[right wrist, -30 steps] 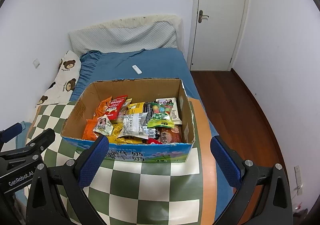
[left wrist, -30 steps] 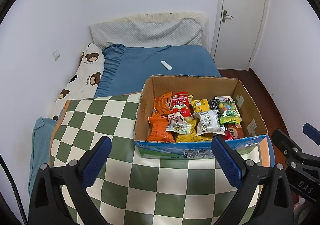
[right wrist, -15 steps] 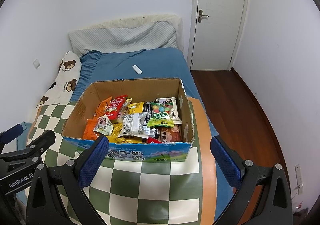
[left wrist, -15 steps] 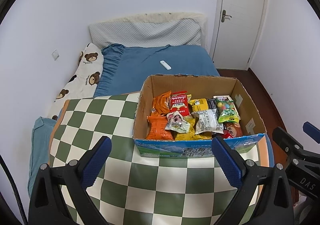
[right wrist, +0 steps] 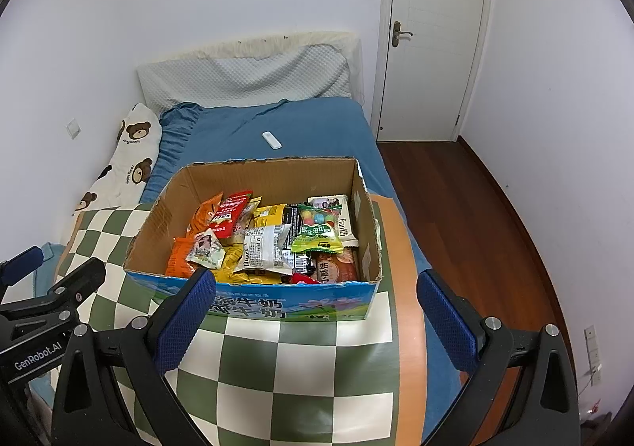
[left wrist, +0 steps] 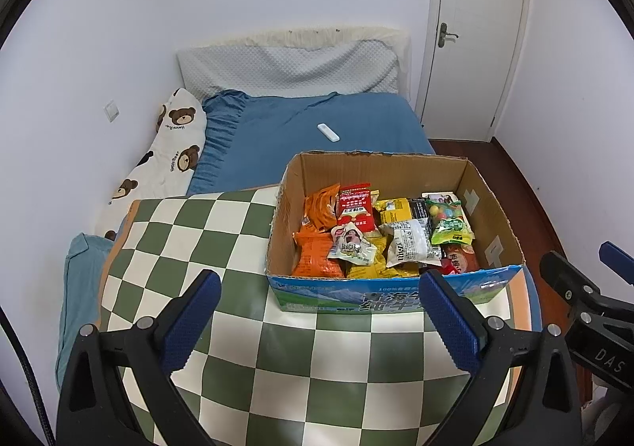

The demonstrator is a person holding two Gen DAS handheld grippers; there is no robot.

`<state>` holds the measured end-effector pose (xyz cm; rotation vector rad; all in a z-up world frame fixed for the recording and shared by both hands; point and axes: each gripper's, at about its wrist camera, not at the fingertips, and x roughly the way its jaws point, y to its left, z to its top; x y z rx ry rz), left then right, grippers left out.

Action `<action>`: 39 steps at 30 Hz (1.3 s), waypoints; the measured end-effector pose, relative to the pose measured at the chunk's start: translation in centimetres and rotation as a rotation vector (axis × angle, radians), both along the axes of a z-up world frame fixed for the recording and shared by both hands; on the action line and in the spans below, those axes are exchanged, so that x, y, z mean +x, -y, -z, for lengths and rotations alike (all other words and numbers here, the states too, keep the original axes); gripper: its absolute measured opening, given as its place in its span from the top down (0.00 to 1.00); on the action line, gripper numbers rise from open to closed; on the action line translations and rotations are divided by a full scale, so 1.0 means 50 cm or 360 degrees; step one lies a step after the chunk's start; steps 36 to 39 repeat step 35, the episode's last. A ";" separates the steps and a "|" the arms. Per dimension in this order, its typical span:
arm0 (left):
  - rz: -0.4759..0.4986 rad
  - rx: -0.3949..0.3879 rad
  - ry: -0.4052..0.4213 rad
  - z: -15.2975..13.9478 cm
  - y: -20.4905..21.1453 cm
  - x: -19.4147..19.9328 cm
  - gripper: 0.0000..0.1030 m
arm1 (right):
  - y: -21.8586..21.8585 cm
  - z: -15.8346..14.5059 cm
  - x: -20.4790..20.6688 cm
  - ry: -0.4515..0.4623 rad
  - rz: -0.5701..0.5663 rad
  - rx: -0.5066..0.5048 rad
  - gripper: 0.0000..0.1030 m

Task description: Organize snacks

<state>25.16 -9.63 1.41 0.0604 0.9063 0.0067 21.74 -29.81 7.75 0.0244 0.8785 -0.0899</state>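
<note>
left gripper (left wrist: 317, 311): jaws wide apart, holding nothing
right gripper (right wrist: 317, 311): same, spread wide
cardboard box (left wrist: 396, 293): stuffed with snack packets (left wrist: 376, 236), sitting on checkered cloth (left wrist: 198, 232)

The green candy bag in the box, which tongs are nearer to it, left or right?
Right, likely. The green candy bag lies at the box's right end; the right tongs hover before that end, the left tongs before the box's left part.

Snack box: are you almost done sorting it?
Not yet. Nothing looks sorted: the packets still lie jumbled in the cardboard box on the checkered mat. The left gripper and right gripper are open and empty. All the sorting is left.
</note>
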 end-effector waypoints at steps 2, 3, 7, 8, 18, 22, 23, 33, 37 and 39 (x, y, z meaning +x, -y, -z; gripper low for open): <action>-0.0001 0.0000 0.0001 0.000 0.000 0.000 0.01 | 0.000 0.000 0.000 -0.0002 0.0000 -0.0005 0.00; -0.0001 0.0000 0.0000 0.000 0.000 0.000 0.01 | -0.001 0.000 0.000 -0.0004 -0.0001 -0.0003 0.00; 0.0000 -0.0002 -0.0001 -0.003 0.000 -0.001 0.01 | 0.000 -0.007 -0.008 -0.0005 0.0004 0.0005 0.00; 0.0000 -0.0004 -0.0003 -0.003 0.000 -0.002 0.01 | 0.001 -0.008 -0.009 -0.0004 0.0004 0.0007 0.00; 0.0011 -0.0004 0.0003 -0.013 0.004 -0.010 0.01 | 0.000 -0.008 -0.011 -0.0004 0.0006 0.0006 0.00; 0.0011 -0.0006 0.0003 -0.014 0.004 -0.010 0.01 | 0.001 -0.007 -0.011 -0.0004 0.0009 0.0008 0.00; 0.0012 -0.0007 0.0001 -0.014 0.004 -0.010 0.01 | 0.001 -0.007 -0.011 -0.0005 0.0008 0.0004 0.00; 0.0025 -0.0002 0.0009 -0.016 0.008 -0.011 0.01 | 0.003 -0.016 -0.021 -0.0018 0.0012 0.0020 0.00; 0.0026 -0.0005 0.0013 -0.018 0.007 -0.013 0.01 | 0.005 -0.017 -0.023 -0.0018 0.0016 0.0020 0.00; 0.0026 -0.0005 0.0013 -0.018 0.007 -0.013 0.01 | 0.005 -0.017 -0.023 -0.0018 0.0016 0.0020 0.00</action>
